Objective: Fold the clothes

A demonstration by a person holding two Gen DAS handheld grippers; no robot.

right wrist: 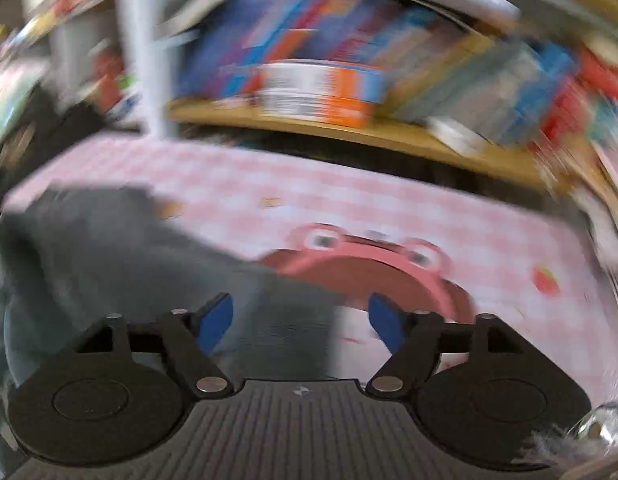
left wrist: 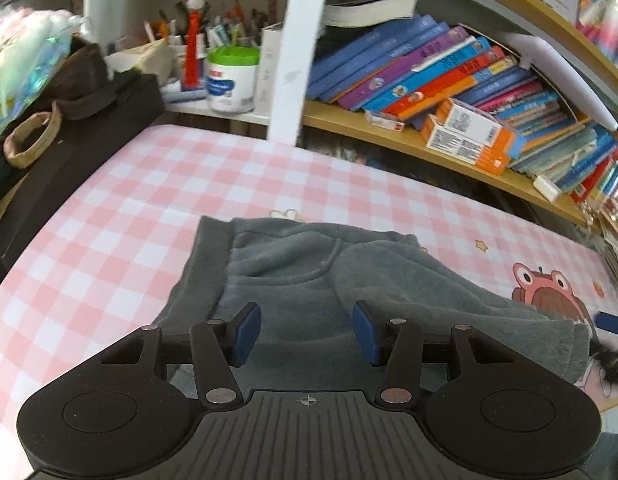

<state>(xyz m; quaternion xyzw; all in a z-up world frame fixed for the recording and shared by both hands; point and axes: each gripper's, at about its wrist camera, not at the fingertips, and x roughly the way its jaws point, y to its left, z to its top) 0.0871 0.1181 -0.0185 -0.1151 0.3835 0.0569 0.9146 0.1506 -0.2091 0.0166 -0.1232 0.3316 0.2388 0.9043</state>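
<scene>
The left tongs [left wrist: 307,330] stand wide open with nothing between the blue pads, hanging just over the near part of the grey garment [left wrist: 309,276]. The right tongs [right wrist: 301,322] are likewise spread and empty, poised over the garment's right edge [right wrist: 121,256], where cloth gives way to the table [right wrist: 489,248]; that view is badly smeared, so finer detail there cannot be told. With one pair at the middle and the other at the edge, both look ready to take hold for a fold, though no grip is yet made.

The garment lies flat near the front of the table, soft and fleecy, with a curved seam like a pocket and a thicker band along its left side; which kind of clothing it is I cannot tell. Under it the cover [left wrist: 109,216] is smooth, checked pink and white, printed with a pink frog [left wrist: 545,292]. Beyond, a curved wooden shelf [left wrist: 389,128] holds leaning books [left wrist: 429,72] and boxes [left wrist: 469,136], and a white jar [left wrist: 231,80] with a green lid stands among pens.
</scene>
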